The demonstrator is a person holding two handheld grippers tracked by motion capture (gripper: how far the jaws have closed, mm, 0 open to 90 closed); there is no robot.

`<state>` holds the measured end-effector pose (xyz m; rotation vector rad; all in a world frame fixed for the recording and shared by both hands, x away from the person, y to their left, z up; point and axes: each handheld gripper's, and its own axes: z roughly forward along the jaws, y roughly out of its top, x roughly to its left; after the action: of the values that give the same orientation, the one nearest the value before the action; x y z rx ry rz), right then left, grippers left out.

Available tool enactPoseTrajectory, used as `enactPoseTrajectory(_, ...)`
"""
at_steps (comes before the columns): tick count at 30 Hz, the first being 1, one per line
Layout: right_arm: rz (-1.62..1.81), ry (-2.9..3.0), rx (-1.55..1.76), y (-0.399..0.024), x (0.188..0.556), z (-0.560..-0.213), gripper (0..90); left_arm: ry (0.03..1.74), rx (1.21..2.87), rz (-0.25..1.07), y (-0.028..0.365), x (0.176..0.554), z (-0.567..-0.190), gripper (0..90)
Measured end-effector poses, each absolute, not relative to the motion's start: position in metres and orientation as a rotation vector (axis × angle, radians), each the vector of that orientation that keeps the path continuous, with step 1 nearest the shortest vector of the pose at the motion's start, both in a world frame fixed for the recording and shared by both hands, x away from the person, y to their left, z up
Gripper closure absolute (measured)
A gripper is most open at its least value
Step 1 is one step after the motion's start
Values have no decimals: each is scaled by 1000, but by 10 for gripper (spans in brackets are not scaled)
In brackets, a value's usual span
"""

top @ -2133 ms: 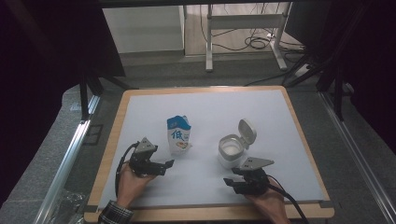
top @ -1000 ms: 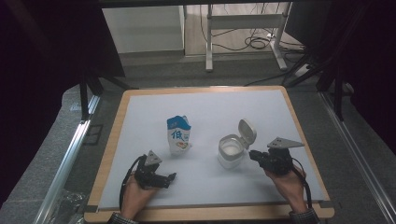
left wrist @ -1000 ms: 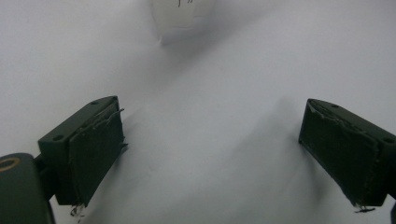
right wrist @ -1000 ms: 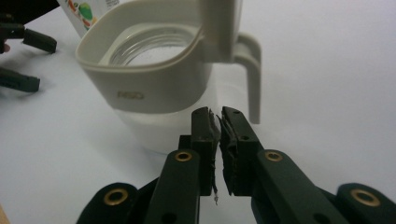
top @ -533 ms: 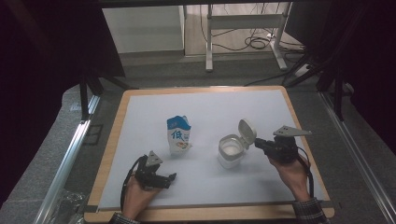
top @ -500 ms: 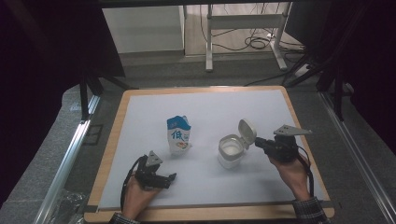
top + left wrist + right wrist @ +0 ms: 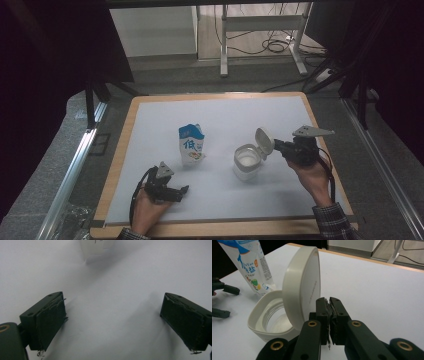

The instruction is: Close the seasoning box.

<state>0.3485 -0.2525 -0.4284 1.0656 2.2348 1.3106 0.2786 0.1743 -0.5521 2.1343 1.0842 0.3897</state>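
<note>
Right gripper (image 7: 329,315) closed just behind jar lid (image 7: 302,285).

Left gripper (image 7: 172,191) rests low, fingers (image 7: 51,320) spread wide — right gripper (image 7: 281,148) raised, fingers pressed together.

Bare table (image 7: 225,195) between grippers; salt bag (image 7: 191,145), open-lidded jar (image 7: 248,160) block centre.
</note>
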Motion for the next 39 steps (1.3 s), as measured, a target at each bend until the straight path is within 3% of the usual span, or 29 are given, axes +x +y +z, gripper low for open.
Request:
enactPoseTrajectory(25, 1347, 2270, 987, -241, 334, -420, 850, 1084, 2135, 389, 174, 279, -552, 62)
enactPoseTrajectory(39, 1341, 2308, 947, -238, 307, -441, 847, 1086, 2132, 388, 174, 278, -552, 62)
